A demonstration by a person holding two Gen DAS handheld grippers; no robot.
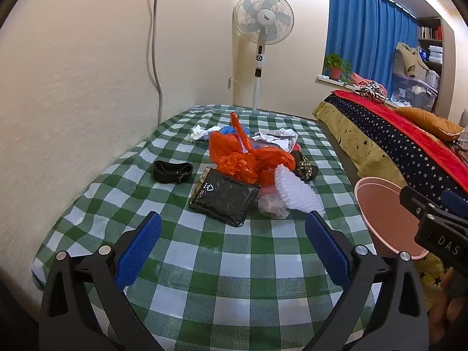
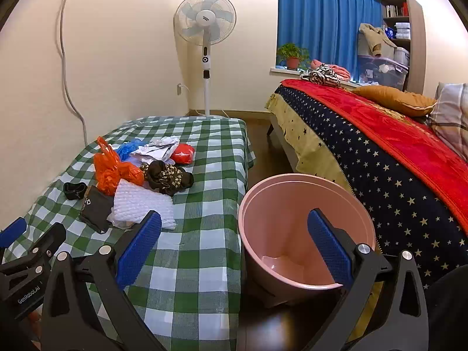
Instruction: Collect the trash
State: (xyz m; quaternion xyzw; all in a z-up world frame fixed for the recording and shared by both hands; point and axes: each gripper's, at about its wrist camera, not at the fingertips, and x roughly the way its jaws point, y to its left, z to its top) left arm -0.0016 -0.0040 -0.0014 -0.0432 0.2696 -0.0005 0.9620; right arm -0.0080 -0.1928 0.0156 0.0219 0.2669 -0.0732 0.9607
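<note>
Left wrist: left gripper [image 1: 232, 231] wide, empty, over the checked counter [image 1: 204, 263]. Ahead mid-counter: one black mailer [image 1: 225, 197], one orange bag [image 1: 248, 161], one bubble wrap [image 1: 297, 188], one black strap [image 1: 172, 171].

Right wrist: right gripper [image 2: 234, 231] wide, empty. One pink bin [image 2: 292, 222] beside the counter's right edge. "GenRobot.AI" legible.

My left gripper [image 1: 232, 248] hangs wide open and empty above the green checked cloth [image 1: 204, 278], short of the black pouch [image 1: 223, 197]; behind that pouch, an orange bag [image 1: 248, 158].
</note>
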